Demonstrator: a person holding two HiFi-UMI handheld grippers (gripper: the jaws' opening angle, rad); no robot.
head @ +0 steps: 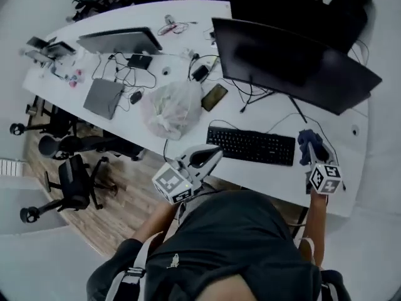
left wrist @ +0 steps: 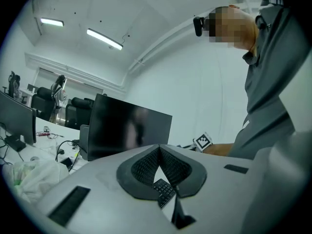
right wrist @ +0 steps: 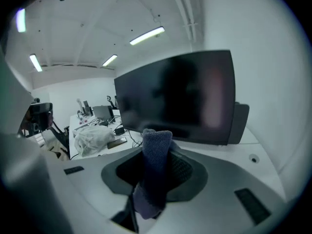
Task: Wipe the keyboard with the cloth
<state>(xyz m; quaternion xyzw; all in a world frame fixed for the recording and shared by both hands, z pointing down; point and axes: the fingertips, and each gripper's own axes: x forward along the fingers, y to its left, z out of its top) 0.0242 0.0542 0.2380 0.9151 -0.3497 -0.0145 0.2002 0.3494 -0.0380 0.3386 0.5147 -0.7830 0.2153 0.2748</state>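
While the right hand-held gripper (right wrist: 158, 139) clamps the cloth (right wrist: 152, 189), with the keyboard (head: 250, 145) just to its left, wiping seems not yet begun. Next, the cloth needs lowering onto the keys. The left hand-held gripper (left wrist: 159, 149) is closed and empty.

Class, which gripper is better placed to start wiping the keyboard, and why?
Right. The right gripper holds the blue cloth beside the keyboard, at its right end; the left gripper is shut and empty.
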